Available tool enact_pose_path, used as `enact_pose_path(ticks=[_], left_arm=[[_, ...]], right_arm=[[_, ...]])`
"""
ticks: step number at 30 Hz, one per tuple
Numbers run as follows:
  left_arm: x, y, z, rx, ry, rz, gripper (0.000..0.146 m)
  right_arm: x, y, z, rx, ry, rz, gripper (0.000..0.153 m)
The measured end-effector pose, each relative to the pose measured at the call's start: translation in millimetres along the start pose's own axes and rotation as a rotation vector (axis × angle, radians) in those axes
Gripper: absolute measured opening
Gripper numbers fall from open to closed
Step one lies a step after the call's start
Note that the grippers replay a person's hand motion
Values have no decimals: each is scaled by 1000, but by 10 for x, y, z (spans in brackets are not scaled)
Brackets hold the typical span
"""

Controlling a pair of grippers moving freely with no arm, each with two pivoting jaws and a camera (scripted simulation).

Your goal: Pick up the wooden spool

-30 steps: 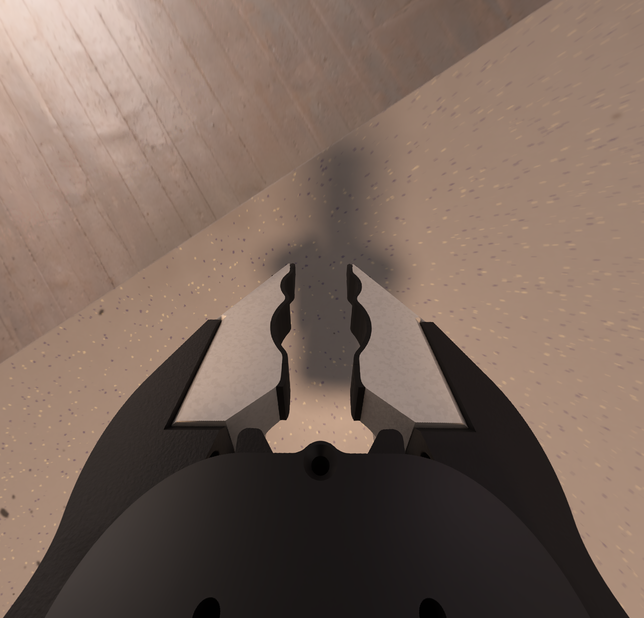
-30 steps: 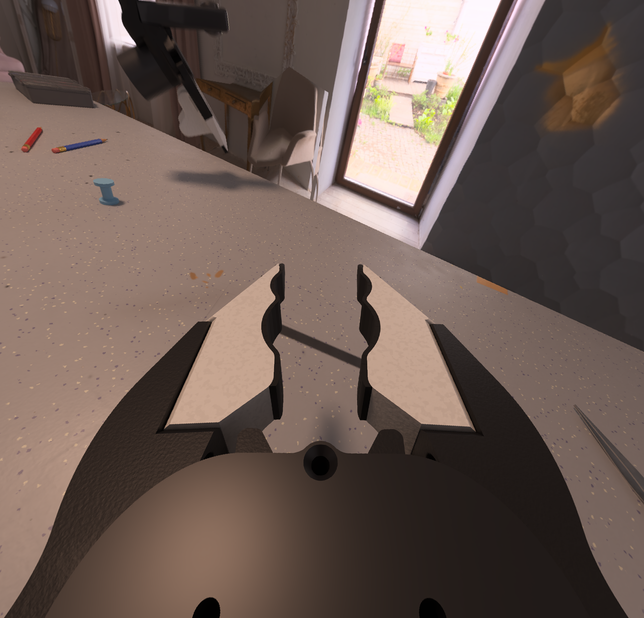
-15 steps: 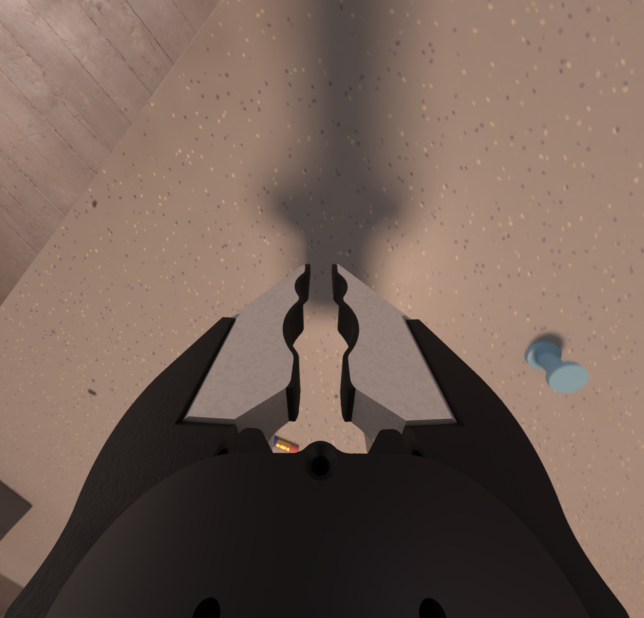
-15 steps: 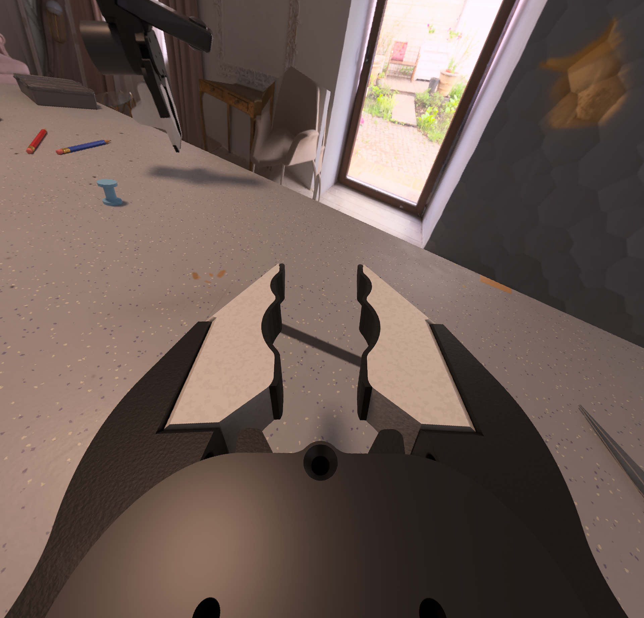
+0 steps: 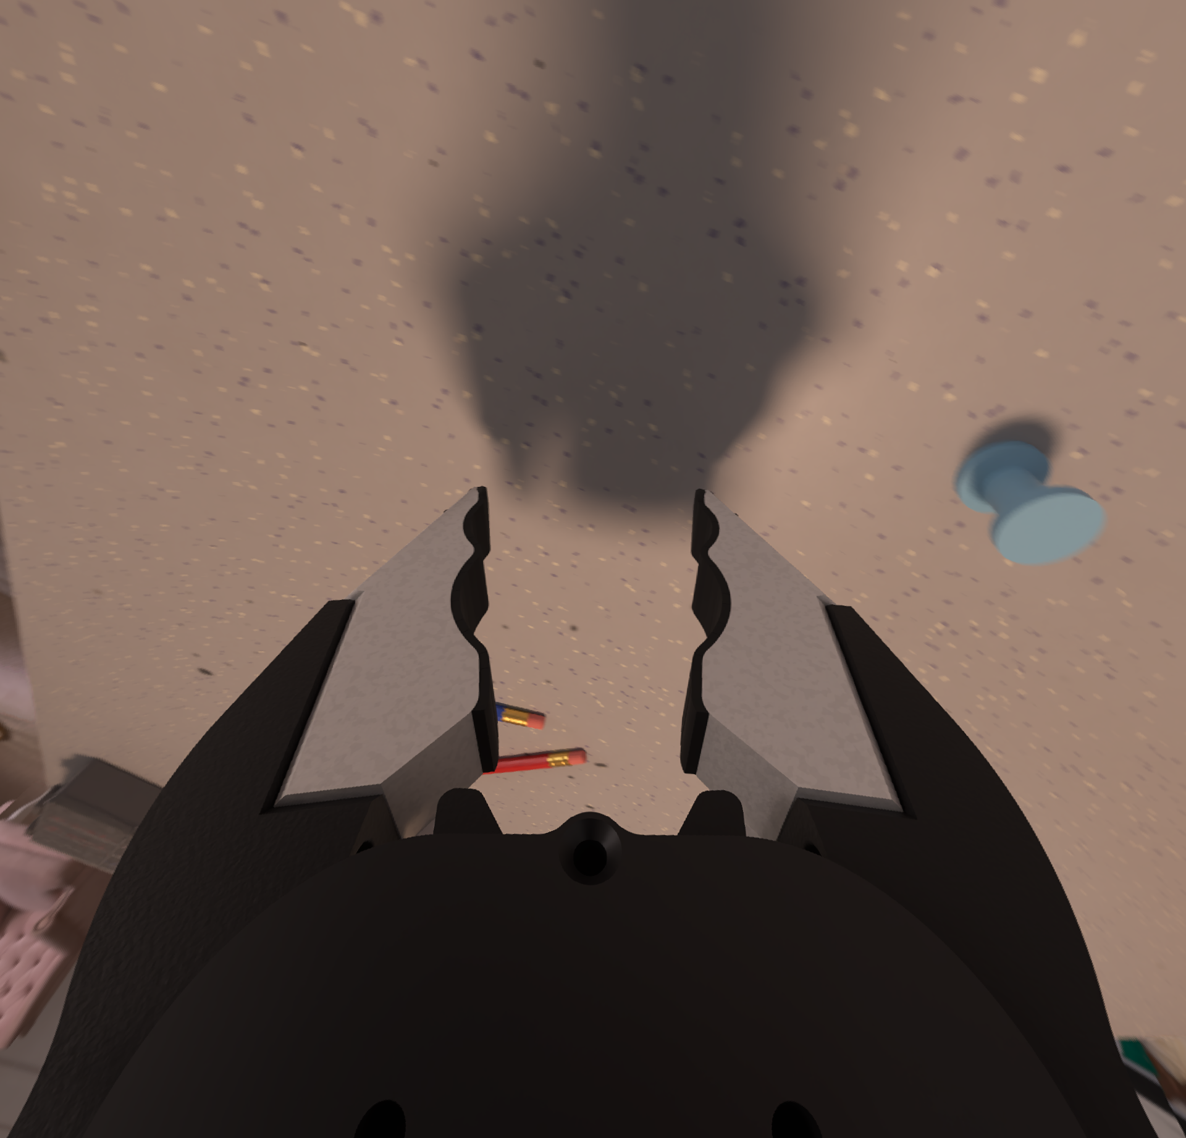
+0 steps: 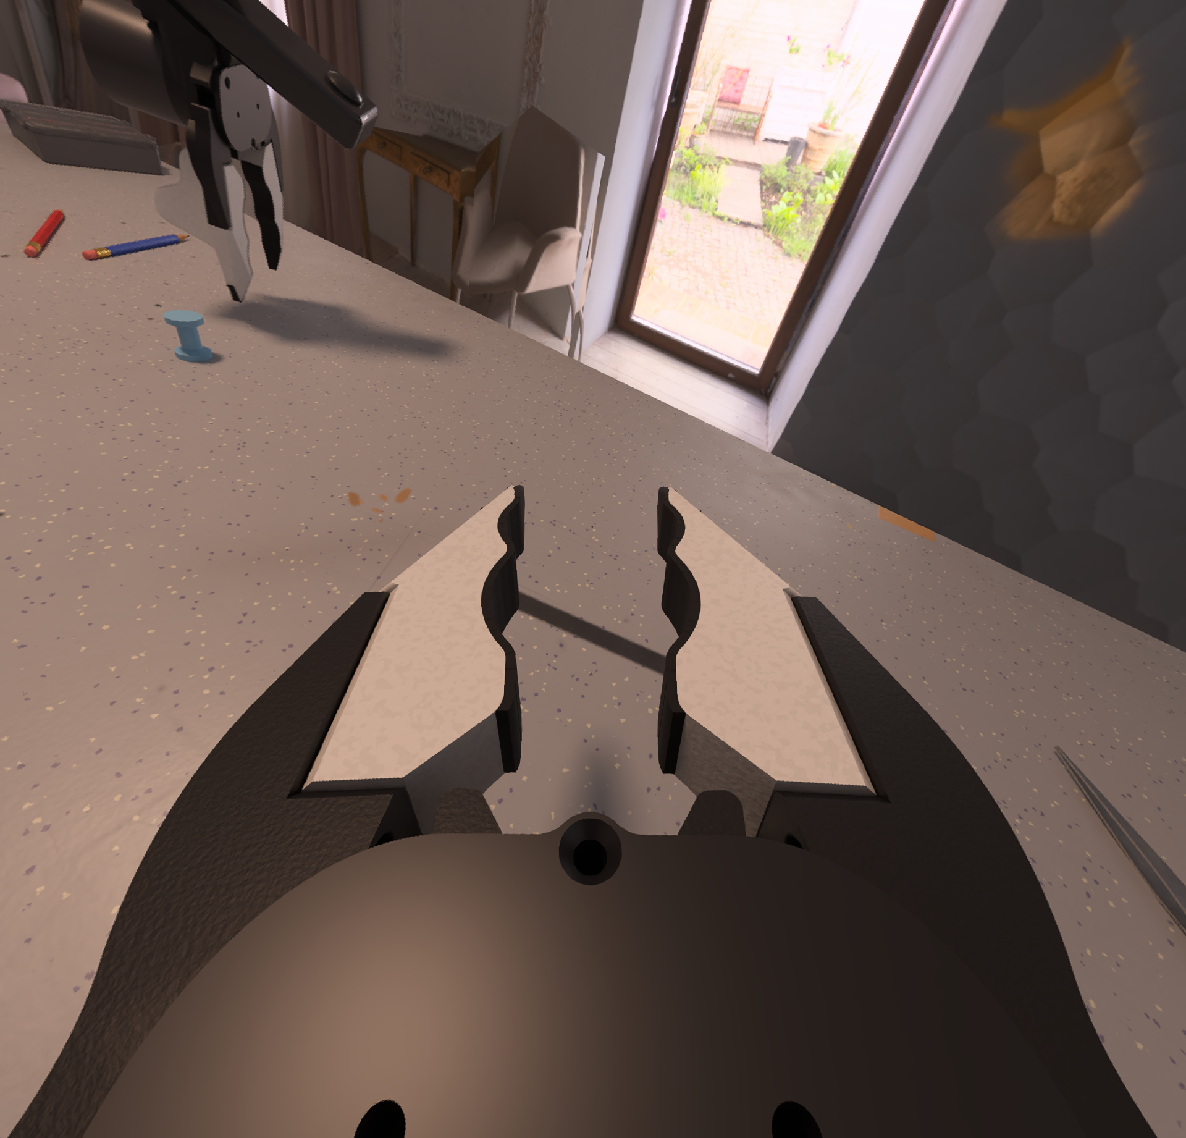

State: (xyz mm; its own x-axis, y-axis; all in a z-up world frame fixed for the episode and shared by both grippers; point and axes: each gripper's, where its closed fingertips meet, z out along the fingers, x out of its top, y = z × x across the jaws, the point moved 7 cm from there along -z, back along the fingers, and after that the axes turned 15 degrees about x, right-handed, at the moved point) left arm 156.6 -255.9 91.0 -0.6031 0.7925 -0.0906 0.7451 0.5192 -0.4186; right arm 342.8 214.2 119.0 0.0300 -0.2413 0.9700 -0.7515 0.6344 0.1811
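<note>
The spool [image 5: 1027, 504] is light blue and stands upright on the speckled tabletop [image 5: 257, 273], to the right of my left gripper [image 5: 589, 497]. The left gripper is open and empty, pointing down above the table, its shadow just ahead of the fingertips. In the right wrist view the spool [image 6: 189, 335] stands at the far left, with the left gripper [image 6: 253, 273] hanging just above and to the right of it. My right gripper [image 6: 589, 494] is open and empty, low over the table, far from the spool.
A red pencil [image 5: 545, 760] and a blue pencil [image 5: 523, 717] lie behind the left fingers; both also show far left in the right wrist view, red [image 6: 43, 233] and blue [image 6: 135, 246]. A grey box [image 6: 77, 135] sits at the back left. Metal tweezers [image 6: 1123, 841] lie at right. The table edge [image 6: 642, 395] runs diagonally.
The left gripper has swung in from the table edge over the table toward the spool, come lower, and opened its jaws wider. The right gripper has not moved.
</note>
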Motion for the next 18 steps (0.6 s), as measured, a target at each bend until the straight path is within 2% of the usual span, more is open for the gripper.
enact_pose_path(ticks=[4, 6, 10, 14, 18], left_arm=[[81, -222, 85, 81, 34, -62, 50], [118, -348, 60, 120, 92, -123, 49], [173, -482, -224, 172, 273, -234, 45], [211, -170, -664, 5, 449, -176, 46], [145, 404, -864, -154, 466, -4, 48]], right_arm=[[1, 5, -4, -1, 3, 3, 41], [2, 12, -8, 0, 7, 10, 41], [3, 20, -13, 6, 12, 18, 41], [4, 18, -15, 9, 14, 17, 41], [3, 14, -14, 8, 13, 15, 41]])
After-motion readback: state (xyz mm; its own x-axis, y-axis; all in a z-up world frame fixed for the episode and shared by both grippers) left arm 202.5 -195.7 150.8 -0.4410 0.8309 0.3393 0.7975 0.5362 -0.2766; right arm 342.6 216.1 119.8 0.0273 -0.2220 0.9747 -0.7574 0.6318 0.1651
